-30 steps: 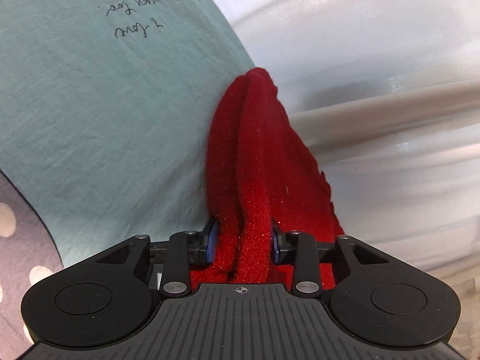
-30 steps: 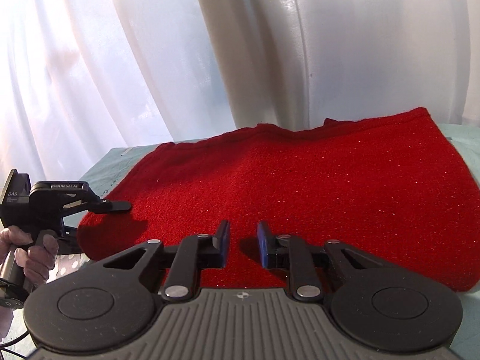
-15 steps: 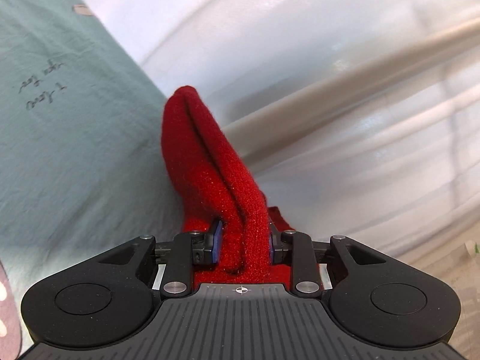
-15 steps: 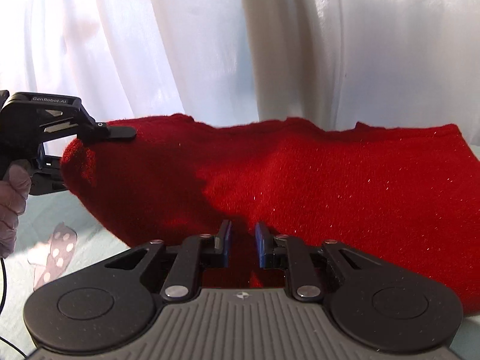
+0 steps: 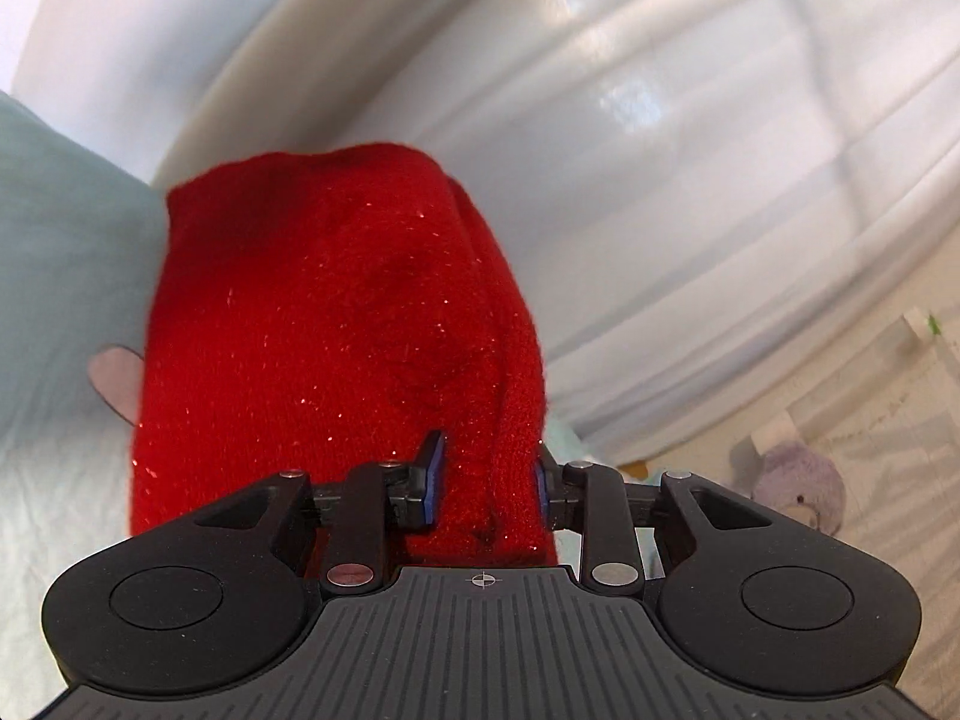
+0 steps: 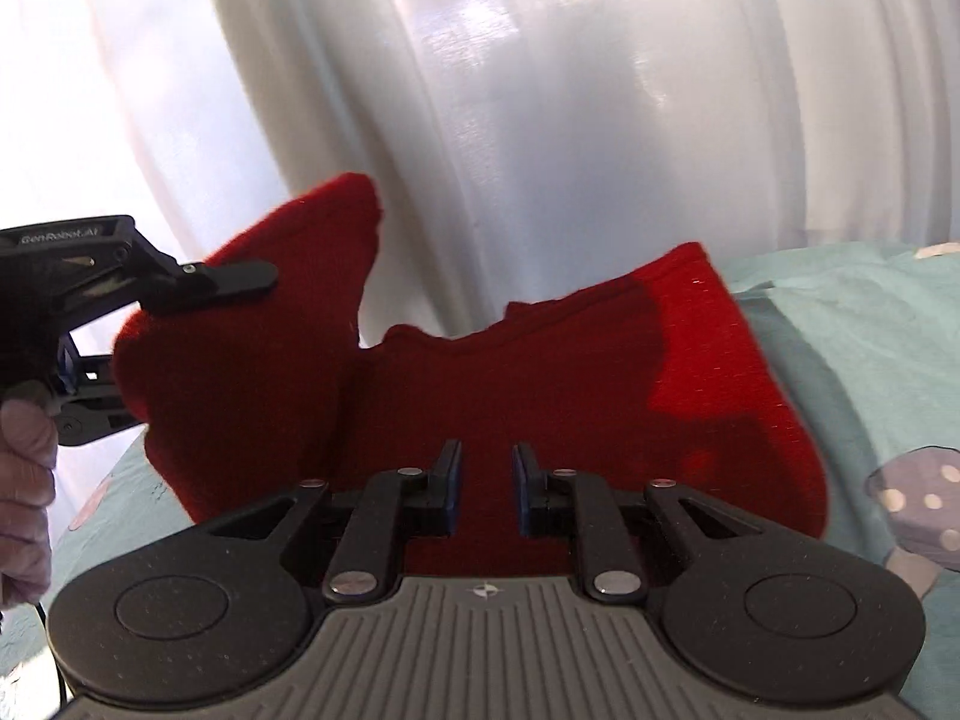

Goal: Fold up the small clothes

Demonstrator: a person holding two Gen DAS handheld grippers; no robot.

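Red knit top (image 6: 540, 396) is lifted at your left end, its long axis running left to right across the bed sheet (image 6: 840, 312). Left tongs (image 5: 486, 480) are clamped on a bunched edge; right tongs (image 6: 485, 480), slightly parted and empty, hover over its near hem.

Our left tongs (image 5: 486, 474) and right tongs (image 6: 485, 483) are matte black with blue pads, silver screws, ribbed grey housings.
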